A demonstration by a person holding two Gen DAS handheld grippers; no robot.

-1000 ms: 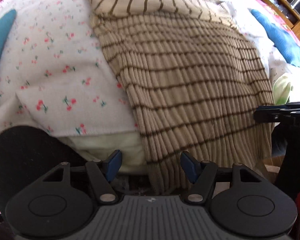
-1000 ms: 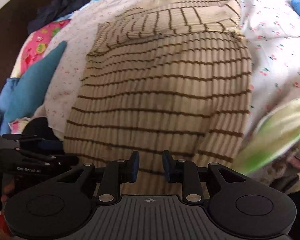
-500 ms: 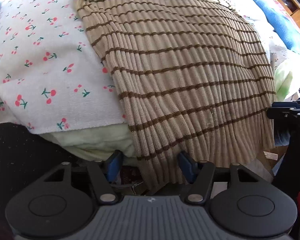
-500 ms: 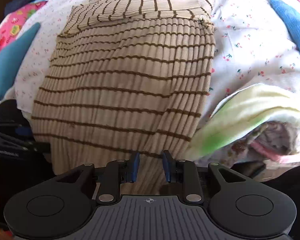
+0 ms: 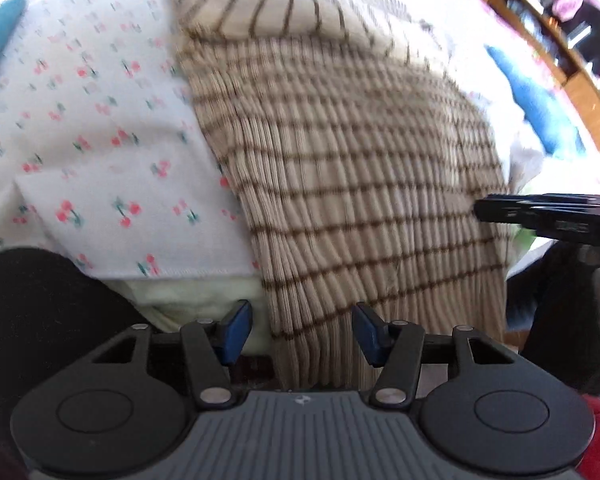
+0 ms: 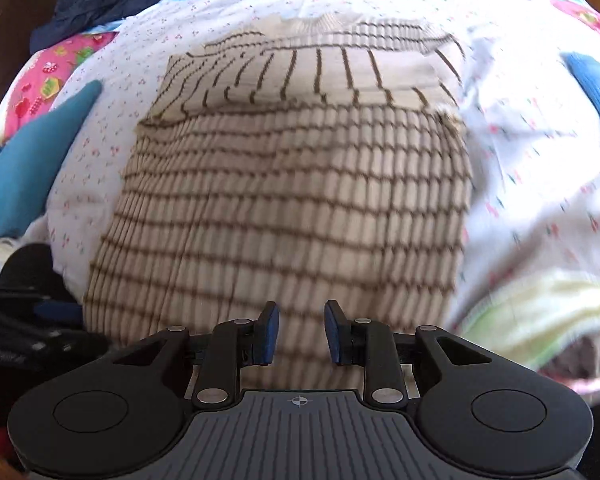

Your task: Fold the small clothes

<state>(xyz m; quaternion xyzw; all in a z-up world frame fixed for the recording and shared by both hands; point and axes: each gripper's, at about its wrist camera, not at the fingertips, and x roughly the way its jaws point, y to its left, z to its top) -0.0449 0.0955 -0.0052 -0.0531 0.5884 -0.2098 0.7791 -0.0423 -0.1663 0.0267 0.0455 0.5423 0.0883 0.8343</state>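
Observation:
A beige ribbed sweater with thin brown stripes [image 5: 352, 184] lies flat on a cherry-print sheet [image 5: 100, 128], its sleeves folded across the top and its hem hanging over the bed's near edge. It fills the middle of the right wrist view [image 6: 292, 208]. My left gripper [image 5: 302, 332] is open, its blue pads either side of the hem's left corner. My right gripper [image 6: 298, 332] is open at the hem's lower edge, with sweater cloth between its pads. The right gripper also shows at the right of the left wrist view [image 5: 548, 216].
Blue cushions lie at the sheet's left [image 6: 24, 160] and right [image 6: 596, 92]. A pale green and yellow blanket [image 6: 540, 312] hangs off the bed at the right. Dark clothes [image 6: 100, 0] sit at the far left. A wooden shelf [image 5: 560, 40] stands beyond.
Both grippers have moved over the last second and now sit at the sweater's hem. The right jaws have opened wider. Both views are motion-blurred.

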